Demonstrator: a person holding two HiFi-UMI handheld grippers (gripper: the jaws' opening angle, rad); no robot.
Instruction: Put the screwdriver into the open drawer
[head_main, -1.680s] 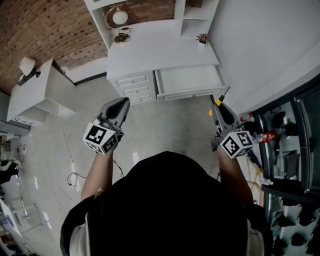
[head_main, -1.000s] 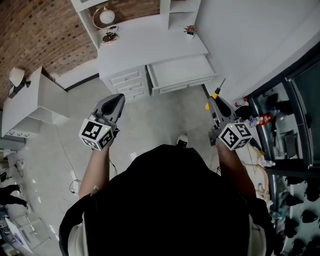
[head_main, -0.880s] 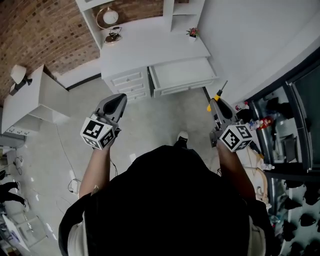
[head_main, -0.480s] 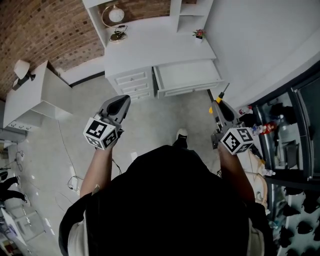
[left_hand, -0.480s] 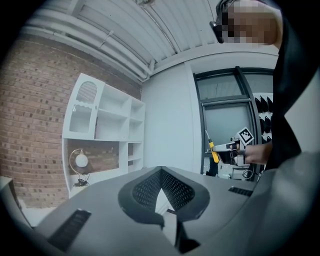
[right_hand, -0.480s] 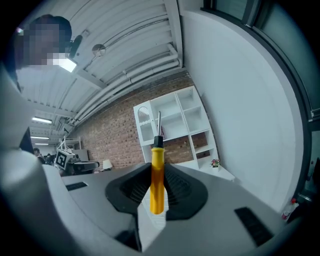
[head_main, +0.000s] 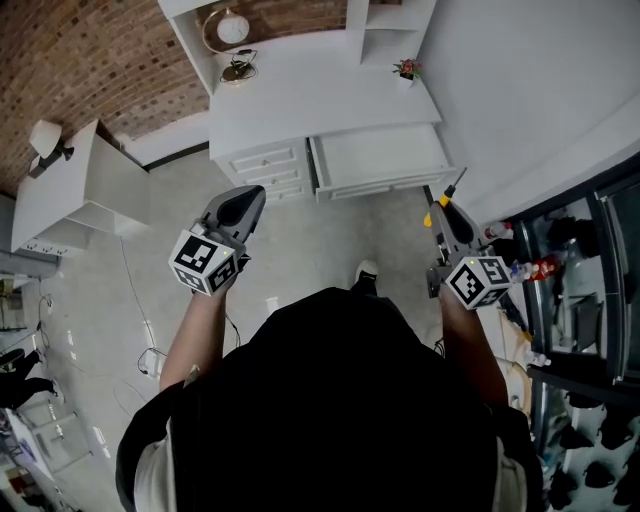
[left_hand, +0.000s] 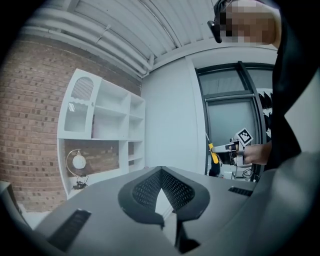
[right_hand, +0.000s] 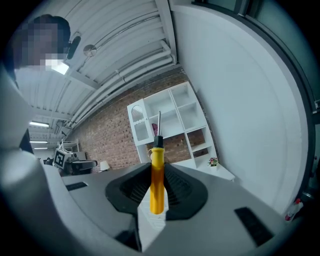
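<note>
A screwdriver (head_main: 441, 206) with a yellow handle and thin metal shaft sticks forward out of my right gripper (head_main: 446, 212), which is shut on the handle. In the right gripper view the handle (right_hand: 157, 180) stands upright between the pads of the right gripper (right_hand: 156, 200), with the shaft pointing at the shelves. The open white drawer (head_main: 382, 159) lies ahead and to the left of the screwdriver tip, and it looks empty. My left gripper (head_main: 243, 203) hangs over the floor, shut on nothing. The left gripper (left_hand: 161, 196) shows its jaws together.
A white desk (head_main: 310, 92) with a shelf unit carries a round lamp (head_main: 232, 28) and a small plant (head_main: 405, 72). Closed small drawers (head_main: 268, 170) sit left of the open one. A white side table (head_main: 75, 185) is at the left, bottles (head_main: 500, 234) and a dark glass frame at the right.
The view has drifted a little. The right gripper with the screwdriver sits slightly further right and lower in the head view. Both grips are unchanged.
</note>
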